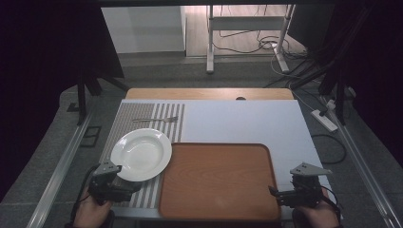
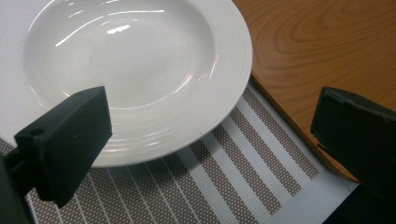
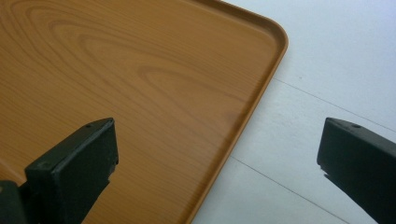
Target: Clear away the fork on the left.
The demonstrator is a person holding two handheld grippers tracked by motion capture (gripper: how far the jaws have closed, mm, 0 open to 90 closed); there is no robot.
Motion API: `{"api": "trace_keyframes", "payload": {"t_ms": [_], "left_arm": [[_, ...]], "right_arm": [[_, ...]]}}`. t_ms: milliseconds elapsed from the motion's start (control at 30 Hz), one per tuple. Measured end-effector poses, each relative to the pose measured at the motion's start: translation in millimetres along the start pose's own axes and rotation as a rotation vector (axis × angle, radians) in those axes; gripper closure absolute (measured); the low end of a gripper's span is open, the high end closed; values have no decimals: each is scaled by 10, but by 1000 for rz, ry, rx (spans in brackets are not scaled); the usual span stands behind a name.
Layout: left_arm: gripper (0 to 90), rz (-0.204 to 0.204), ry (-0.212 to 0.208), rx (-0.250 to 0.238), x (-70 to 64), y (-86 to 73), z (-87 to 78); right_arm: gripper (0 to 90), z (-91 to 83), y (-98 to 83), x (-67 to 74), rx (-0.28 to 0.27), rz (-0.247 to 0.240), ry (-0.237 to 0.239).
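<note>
A white deep plate (image 1: 141,153) rests on a brown-and-white striped placemat (image 1: 142,118), and a fork (image 1: 155,119) lies on the mat behind it. To the right is an empty wooden tray (image 1: 218,180). My left gripper (image 1: 129,188) is at the plate's near edge. Its own view has the left gripper (image 2: 212,114) open, jaws wide apart, over the plate's (image 2: 135,60) rim and the mat (image 2: 224,172). My right gripper (image 1: 276,194) is at the tray's near right corner. There the right gripper (image 3: 217,137) is open and straddles the tray's (image 3: 140,70) edge, holding nothing.
The white table top (image 1: 247,118) stretches behind and right of the tray, with a wooden strip (image 1: 209,93) at its far edge. Metal rails (image 1: 62,161) run along both sides. Cables and a power strip (image 1: 324,119) lie on the floor at the right.
</note>
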State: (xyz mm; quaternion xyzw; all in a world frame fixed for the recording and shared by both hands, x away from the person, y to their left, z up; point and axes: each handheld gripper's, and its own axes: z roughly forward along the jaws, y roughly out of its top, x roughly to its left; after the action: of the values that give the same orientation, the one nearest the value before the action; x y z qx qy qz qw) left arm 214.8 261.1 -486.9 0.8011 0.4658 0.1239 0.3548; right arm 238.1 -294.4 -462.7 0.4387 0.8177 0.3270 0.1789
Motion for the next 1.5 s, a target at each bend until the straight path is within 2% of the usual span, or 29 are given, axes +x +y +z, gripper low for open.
{"api": "trace_keyframes", "payload": {"t_ms": [433,833,1233,1500], "left_arm": [[0,-3,12,13,40,53,70],[0,-39,21,24,183,158,210],[0,-22,46,44,323,360,407],[0,-44,45,47,438,444,503]], "right_arm": [[0,4,1,0,4,-3,4],[0,6,4,2,11,-7,3],[0,14,5,5,14,-9,3],[0,17,5,5,16,-12,6]]}}
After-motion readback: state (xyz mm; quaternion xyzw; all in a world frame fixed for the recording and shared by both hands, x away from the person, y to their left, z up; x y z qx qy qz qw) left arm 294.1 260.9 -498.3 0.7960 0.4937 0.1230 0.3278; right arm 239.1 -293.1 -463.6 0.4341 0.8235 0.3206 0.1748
